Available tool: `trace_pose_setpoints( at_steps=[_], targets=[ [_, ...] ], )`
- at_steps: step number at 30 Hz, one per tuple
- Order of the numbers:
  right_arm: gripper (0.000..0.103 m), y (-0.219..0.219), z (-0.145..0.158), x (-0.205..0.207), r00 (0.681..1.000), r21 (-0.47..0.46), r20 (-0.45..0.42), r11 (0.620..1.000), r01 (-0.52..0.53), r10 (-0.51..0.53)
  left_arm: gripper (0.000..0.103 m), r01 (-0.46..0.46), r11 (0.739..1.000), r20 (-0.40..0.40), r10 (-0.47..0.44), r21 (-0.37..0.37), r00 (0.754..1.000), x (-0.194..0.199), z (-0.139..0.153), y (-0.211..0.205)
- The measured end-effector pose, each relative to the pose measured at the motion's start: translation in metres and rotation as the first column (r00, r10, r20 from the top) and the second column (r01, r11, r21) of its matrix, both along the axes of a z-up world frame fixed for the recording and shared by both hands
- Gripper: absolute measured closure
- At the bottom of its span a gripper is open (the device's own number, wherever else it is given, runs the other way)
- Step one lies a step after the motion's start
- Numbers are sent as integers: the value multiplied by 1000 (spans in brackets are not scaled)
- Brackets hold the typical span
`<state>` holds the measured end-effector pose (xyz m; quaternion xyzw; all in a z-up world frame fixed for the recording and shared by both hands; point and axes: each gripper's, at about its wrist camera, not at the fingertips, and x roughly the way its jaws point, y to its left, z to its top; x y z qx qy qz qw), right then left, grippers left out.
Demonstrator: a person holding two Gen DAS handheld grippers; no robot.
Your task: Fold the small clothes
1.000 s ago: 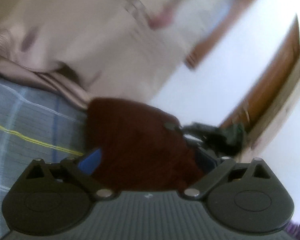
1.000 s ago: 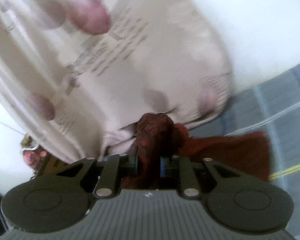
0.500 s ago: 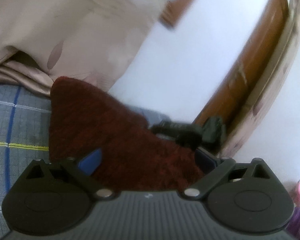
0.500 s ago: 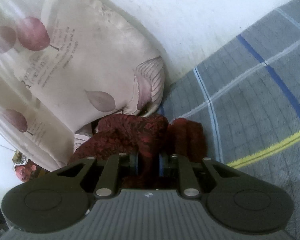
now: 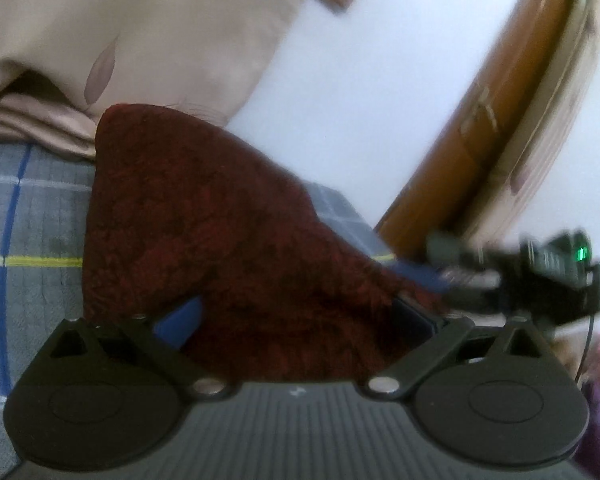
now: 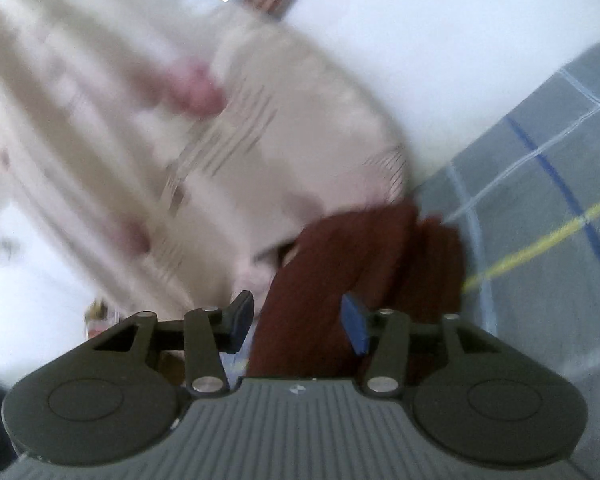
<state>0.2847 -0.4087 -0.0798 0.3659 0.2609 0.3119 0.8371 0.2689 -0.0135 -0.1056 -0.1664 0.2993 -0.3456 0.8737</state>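
Note:
A dark red fuzzy cloth (image 5: 228,240) lies on the grey checked bedsheet (image 5: 28,220), in a rough triangle with its tip toward the pillow. My left gripper (image 5: 296,316) is open, its blue pads wide apart on either side of the cloth's near edge. In the right wrist view the same cloth (image 6: 340,264) runs between the fingers. My right gripper (image 6: 300,324) is open, its pads apart and clear of the cloth. The right gripper also shows in the left wrist view (image 5: 512,276), at the cloth's right corner.
A beige pillow with pink leaf print (image 5: 120,40) (image 6: 228,152) lies just beyond the cloth. A white wall (image 5: 380,100) and a brown wooden door frame (image 5: 480,120) stand behind. The sheet (image 6: 540,220) extends to the right.
My right gripper has opened and let go of the red cloth it was pinching. The cloth has dropped flatter. The left gripper stays open around the near edge.

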Motion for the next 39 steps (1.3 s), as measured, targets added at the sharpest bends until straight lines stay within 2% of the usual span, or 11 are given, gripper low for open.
trace_pose_setpoints(
  at_steps=[3,6,8,11,16,21,25,28,32,37,39],
  targets=[
    [51,14,-4,-18,998,-26,-35,998,-53,52,1,-23,996,-45,19,-80,999,2,-2,13],
    [65,25,-12,-25,995,-49,-44,994,-97,95,1,-71,987,-89,59,-143,994,-1,3,25],
    [86,30,-19,-25,994,-90,-77,992,-89,83,1,-102,982,-40,97,-158,995,-9,16,31],
    [91,26,-34,-26,991,-91,-130,995,-33,21,1,-104,989,56,110,-105,992,-15,38,25],
    [92,26,-70,-35,967,15,-253,999,44,-39,1,-55,998,102,59,-40,993,-7,41,-9],
    [92,29,-83,-43,965,57,-258,996,62,-45,1,-26,999,94,23,32,995,2,9,-37],
    [69,19,-69,-48,980,56,-196,998,29,-17,1,-3,1000,102,1,24,995,0,-1,-40],
    [57,-6,-49,-39,987,41,-141,996,83,-76,1,19,999,96,-22,28,995,-2,-9,-40],
    [52,-20,-32,12,987,30,-130,995,100,-95,0,25,999,102,-27,26,994,-4,-10,-40],
    [52,-8,-35,91,982,-27,-171,997,74,-77,0,22,999,110,-26,30,994,-7,-14,-40],
    [73,7,-35,114,980,-140,-162,986,95,-118,0,8,998,130,-15,57,991,-10,-14,-42]
  ],
)
